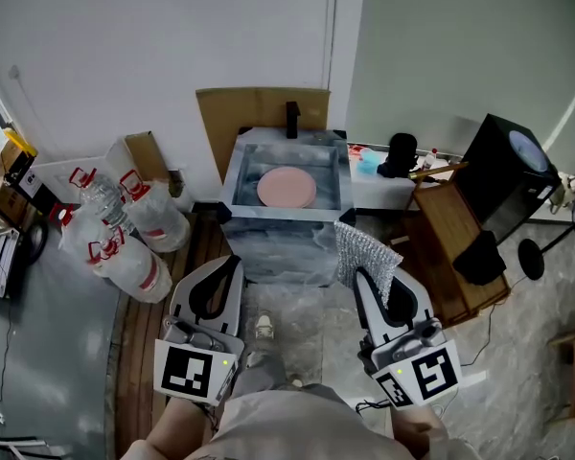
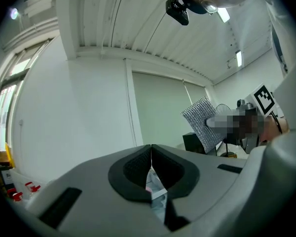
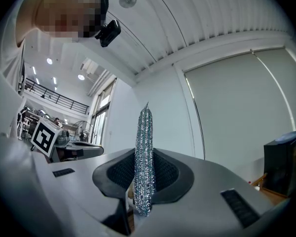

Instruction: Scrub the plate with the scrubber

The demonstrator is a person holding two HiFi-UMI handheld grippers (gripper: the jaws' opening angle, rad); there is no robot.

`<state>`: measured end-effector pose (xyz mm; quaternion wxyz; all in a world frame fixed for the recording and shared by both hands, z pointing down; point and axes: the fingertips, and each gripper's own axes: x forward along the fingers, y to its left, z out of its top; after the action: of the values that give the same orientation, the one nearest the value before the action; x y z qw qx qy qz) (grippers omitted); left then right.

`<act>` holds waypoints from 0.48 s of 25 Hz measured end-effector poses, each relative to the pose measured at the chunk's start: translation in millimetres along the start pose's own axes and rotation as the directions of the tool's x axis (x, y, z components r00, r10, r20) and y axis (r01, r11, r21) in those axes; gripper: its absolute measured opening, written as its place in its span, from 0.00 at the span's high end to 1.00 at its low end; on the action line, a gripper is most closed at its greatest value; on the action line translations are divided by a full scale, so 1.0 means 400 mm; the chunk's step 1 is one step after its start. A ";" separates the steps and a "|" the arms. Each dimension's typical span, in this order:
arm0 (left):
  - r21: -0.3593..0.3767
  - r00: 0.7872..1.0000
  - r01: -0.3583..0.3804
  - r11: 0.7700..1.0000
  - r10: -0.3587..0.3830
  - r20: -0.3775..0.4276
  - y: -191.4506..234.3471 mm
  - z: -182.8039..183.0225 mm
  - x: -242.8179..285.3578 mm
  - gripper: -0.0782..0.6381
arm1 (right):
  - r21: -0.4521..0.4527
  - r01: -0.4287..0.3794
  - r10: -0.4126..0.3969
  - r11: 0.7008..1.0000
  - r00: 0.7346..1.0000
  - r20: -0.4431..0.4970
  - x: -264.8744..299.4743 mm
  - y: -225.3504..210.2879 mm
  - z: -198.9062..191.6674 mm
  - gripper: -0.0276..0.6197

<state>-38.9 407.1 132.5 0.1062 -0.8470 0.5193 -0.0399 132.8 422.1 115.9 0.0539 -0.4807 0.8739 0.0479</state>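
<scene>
A pink plate [image 1: 287, 187] lies flat in the grey sink basin [image 1: 236, 182] ahead of me. My right gripper [image 1: 372, 278] is shut on a silver mesh scrubber [image 1: 366, 253], which stands up from its jaws in front of the sink; the right gripper view shows the scrubber [image 3: 144, 157] edge-on, pinched between the pads. My left gripper [image 1: 232, 264] is shut with nothing in it, held low before the sink's front wall. In the left gripper view the scrubber [image 2: 202, 122] shows at the right. Both grippers point upward, well short of the plate.
A black faucet [image 1: 292, 119] stands at the sink's back edge with cardboard [image 1: 259, 113] behind it. Large water bottles [image 1: 125, 228] lie at the left. At the right are a wooden stand [image 1: 460, 242], a black box [image 1: 508, 175] and a counter with small items [image 1: 393, 156].
</scene>
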 end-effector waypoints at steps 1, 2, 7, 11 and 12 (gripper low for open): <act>-0.002 1.000 0.002 1.000 -0.002 -0.002 0.001 -0.008 0.005 0.86 | 0.001 0.003 -0.003 1.000 1.000 -0.002 0.004 -0.004 -0.007 0.81; -0.004 1.000 0.002 1.000 -0.002 -0.004 0.003 -0.017 0.010 0.86 | 0.002 0.004 -0.004 1.000 1.000 -0.003 0.011 -0.006 -0.014 0.81; -0.033 0.999 0.006 0.999 -0.007 -0.035 0.022 -0.068 0.049 0.86 | -0.012 -0.005 0.005 1.000 1.000 -0.008 0.055 -0.013 -0.042 0.81; -0.008 0.999 0.008 1.000 -0.009 -0.031 0.058 -0.111 0.099 0.86 | -0.023 -0.004 0.004 1.000 1.000 -0.026 0.108 -0.032 -0.066 0.81; -0.009 1.000 0.010 1.000 -0.010 -0.028 0.069 -0.116 0.113 0.86 | -0.024 -0.004 0.003 1.000 1.000 -0.030 0.125 -0.038 -0.071 0.81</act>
<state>-50.5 348.5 169.8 0.0948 -0.8495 0.5166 -0.0502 117.7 368.5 136.5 0.0349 -0.4804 0.8749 0.0514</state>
